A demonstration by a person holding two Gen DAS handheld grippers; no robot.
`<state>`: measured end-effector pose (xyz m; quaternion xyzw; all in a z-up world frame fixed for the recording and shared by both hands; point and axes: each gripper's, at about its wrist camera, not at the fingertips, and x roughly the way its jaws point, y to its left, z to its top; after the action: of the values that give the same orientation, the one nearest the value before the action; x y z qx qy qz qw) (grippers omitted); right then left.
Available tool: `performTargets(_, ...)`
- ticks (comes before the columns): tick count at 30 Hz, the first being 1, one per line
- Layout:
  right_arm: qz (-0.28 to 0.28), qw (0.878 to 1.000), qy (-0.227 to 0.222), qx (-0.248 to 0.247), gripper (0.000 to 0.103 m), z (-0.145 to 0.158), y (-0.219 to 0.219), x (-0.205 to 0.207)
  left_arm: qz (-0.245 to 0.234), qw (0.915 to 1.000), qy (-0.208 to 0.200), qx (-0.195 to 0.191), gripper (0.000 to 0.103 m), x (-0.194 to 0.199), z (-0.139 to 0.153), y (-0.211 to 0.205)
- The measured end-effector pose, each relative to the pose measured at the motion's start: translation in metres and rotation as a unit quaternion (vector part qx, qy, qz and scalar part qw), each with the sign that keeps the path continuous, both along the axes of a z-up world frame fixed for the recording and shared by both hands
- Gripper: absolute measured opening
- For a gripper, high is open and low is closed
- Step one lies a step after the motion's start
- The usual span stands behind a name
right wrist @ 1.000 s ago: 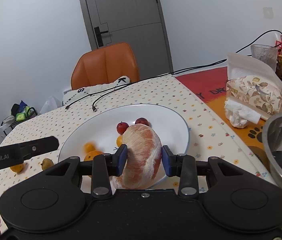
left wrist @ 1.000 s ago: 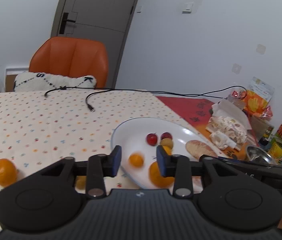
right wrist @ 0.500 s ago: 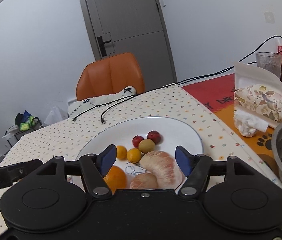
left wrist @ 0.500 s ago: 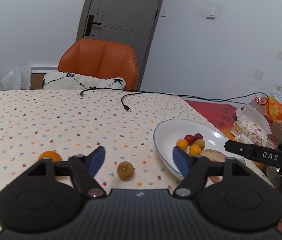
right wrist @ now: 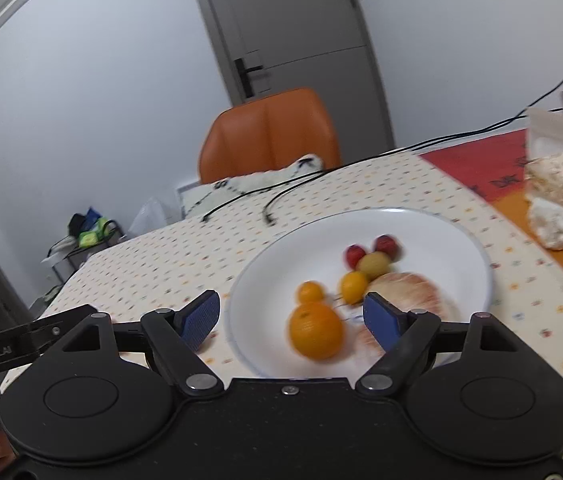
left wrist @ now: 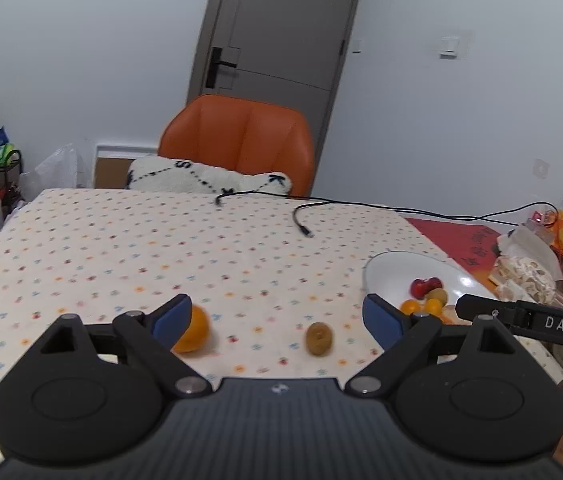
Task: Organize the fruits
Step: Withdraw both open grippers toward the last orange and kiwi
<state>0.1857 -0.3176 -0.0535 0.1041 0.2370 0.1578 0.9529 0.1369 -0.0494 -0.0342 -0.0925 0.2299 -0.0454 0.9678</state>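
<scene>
A white plate (right wrist: 265,276) holds a large orange (right wrist: 315,334), two small oranges, a greenish fruit, two red fruits and peeled pomelo pieces (right wrist: 405,292). My right gripper (right wrist: 291,316) hangs open just above the plate's near rim, nothing between its fingers. In the left wrist view my left gripper (left wrist: 277,314) is open wide over the tablecloth. A kiwi (left wrist: 319,338) lies on the cloth between its fingers, and an orange (left wrist: 193,332) sits beside the left fingertip, partly hidden by it. The plate (left wrist: 385,270) lies to the right.
An orange chair (left wrist: 237,140) with a white cushion stands at the table's far edge. Black cables (left wrist: 301,224) trail across the cloth. Snack bags and a wrapped packet (left wrist: 529,268) crowd the right side on a red mat. A rack with bags stands far left.
My right gripper let go of the pomelo piece onto the plate and opened. My left gripper opened wide and swung left, away from the plate, so the kiwi and orange on the cloth now lie before it.
</scene>
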Motion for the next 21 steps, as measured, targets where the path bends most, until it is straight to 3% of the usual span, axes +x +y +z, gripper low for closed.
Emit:
performTargets(7,0.032,0.999,0.003,-0.005,0.079,-0.001,0.026,-0.002,0.024,0.9997,0.001,0.007,0.091,-0.008,-0.001,0.02)
performTargets(21,0.07,0.997,0.003,-0.02,0.079,-0.002,0.061,-0.006,0.041,0.9989,0.016,-0.017,0.091,-0.011,-0.008,0.053)
